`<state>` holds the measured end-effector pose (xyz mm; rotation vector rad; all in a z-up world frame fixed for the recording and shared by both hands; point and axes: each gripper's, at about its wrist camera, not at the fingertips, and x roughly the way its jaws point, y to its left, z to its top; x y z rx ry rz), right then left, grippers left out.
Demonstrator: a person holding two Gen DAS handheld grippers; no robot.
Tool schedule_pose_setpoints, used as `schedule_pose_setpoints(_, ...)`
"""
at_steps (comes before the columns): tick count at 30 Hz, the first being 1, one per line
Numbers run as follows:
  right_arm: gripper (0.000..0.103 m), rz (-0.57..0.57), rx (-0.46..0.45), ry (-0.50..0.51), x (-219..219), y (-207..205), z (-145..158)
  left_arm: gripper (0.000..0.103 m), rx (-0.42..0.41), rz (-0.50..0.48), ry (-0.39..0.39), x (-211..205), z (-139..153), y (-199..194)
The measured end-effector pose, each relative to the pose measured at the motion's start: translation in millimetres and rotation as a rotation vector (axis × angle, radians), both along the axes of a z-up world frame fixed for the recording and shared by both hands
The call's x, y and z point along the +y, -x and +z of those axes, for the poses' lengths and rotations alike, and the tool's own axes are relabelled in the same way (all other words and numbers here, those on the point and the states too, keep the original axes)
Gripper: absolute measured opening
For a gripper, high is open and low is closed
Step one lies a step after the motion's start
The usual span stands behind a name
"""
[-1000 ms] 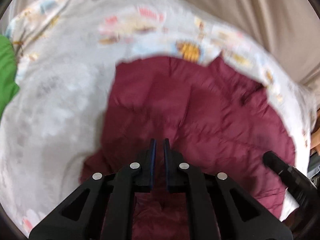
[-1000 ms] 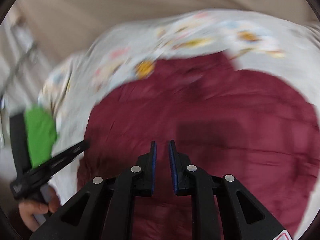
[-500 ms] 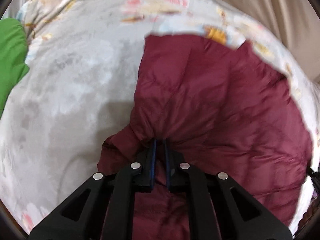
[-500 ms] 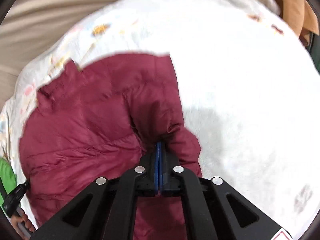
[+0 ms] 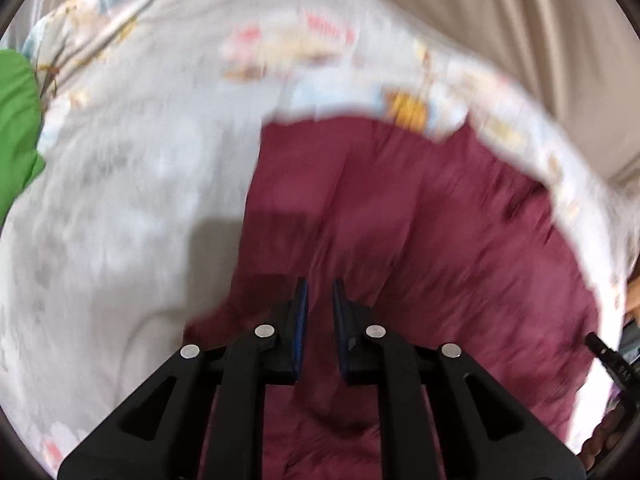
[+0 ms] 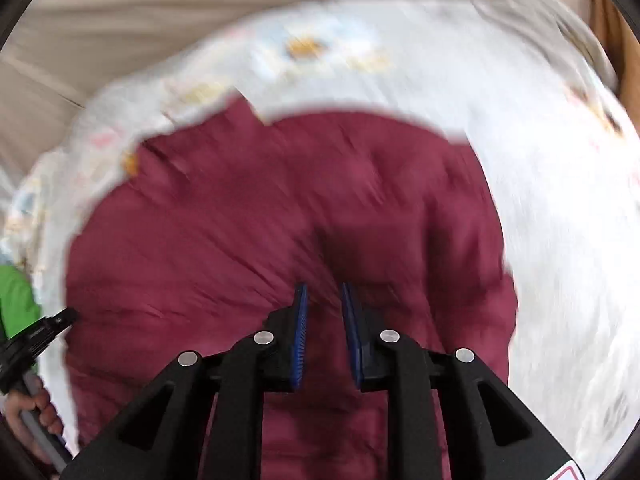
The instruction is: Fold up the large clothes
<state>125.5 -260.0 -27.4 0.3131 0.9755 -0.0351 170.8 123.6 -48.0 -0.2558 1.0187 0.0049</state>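
A maroon quilted jacket point(image 5: 420, 220) lies spread on a white patterned bedsheet point(image 5: 140, 140). My left gripper point(image 5: 319, 284) hovers over the jacket's near left part. Its jaws are opening, a narrow gap shows, and no fabric is pinched between them. The right wrist view, blurred, shows the jacket point(image 6: 240, 220) filling the middle. My right gripper point(image 6: 323, 288) hangs above it with its jaws opening and nothing between the pads. Each gripper shows at the edge of the other's view: the right gripper point(image 5: 608, 356) and the left gripper point(image 6: 40, 332), held by a hand point(image 6: 32, 412).
A bright green cloth point(image 5: 16, 128) lies on the sheet at the far left, and that green cloth point(image 6: 16, 300) also shows in the right wrist view. Beige curtain folds point(image 5: 520, 20) hang behind the bed. Bare sheet point(image 6: 560, 200) extends right of the jacket.
Half a second ago both grippers were shut on folds of the jacket. Both jaws have now parted and let the fabric go. The right gripper has swung back over the jacket's middle.
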Motion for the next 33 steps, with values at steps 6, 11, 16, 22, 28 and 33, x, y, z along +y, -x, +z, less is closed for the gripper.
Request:
schedule_pose_setpoints(6,0.02,0.17,-0.071,-0.088,47.2,-75.9,25.5,0.02,-0.052,-0.106,-0.013,-47.9,21.3,-78.4)
schedule_pose_setpoints(11,0.02,0.244,0.031,-0.115,87.8,-139.5,-21.2,0.02,0.061,-0.145,-0.059,-77.5,-34.2,-129.7)
schedule_pose_setpoints(16,0.007,0.211,0.117,-0.17,78.4,-158.2,-66.4,0.016,0.048,-0.066,-0.062,-50.7,-52.0,-141.1)
schedule_pose_setpoints(22,0.04,0.216,0.015,-0.134,84.9,-168.0,-38.6,0.015,0.035,-0.075,-0.068,-45.5,-53.2,-139.7)
schedule_pose_setpoints(28,0.047,0.173,0.054,-0.08,91.7,-194.5,-52.1,0.015,0.027,-0.083,-0.08,-43.9,-54.0,-139.9)
schedule_pose_setpoints(33,0.023,0.201,0.083,-0.118,94.8,-193.5,-57.2,0.015,0.019,-0.088,-0.09,-45.2,-53.5,-137.5)
